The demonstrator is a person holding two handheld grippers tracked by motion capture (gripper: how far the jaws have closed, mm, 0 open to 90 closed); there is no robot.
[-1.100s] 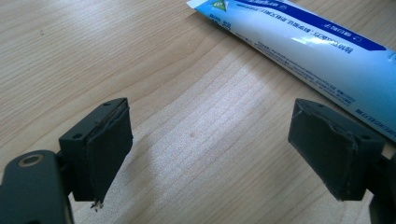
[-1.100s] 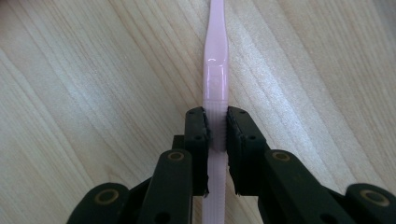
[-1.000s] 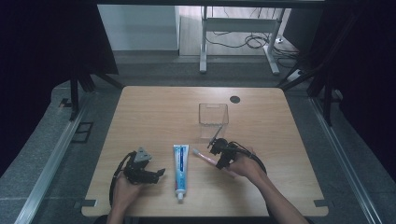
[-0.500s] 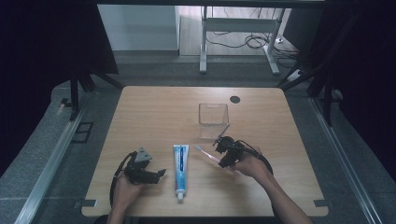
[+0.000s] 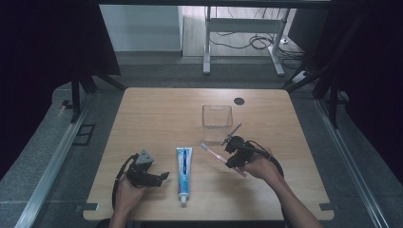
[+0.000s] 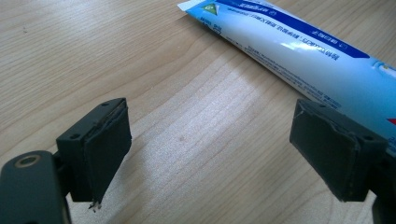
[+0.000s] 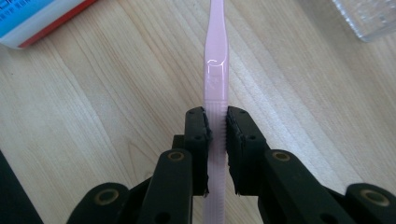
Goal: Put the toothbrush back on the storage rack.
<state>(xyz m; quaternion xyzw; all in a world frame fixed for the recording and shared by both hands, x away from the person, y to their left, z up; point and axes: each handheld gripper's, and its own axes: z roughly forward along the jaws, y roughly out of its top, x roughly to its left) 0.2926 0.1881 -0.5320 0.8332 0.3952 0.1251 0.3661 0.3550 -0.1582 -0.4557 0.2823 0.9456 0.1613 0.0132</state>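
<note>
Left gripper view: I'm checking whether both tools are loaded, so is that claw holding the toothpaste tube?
No, the left claw stands wide open over bare wood, with the toothpaste tube lying beyond its jaws, ungripped.

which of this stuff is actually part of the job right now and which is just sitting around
In the job:
- pink toothbrush, clamped by its handle in the right gripper
- clear container, just beyond that gripper, a likely place for the brush

Lying about:
- toothpaste tube, flat on the table, untouched
- left gripper, open over bare wood beside the tube
</note>
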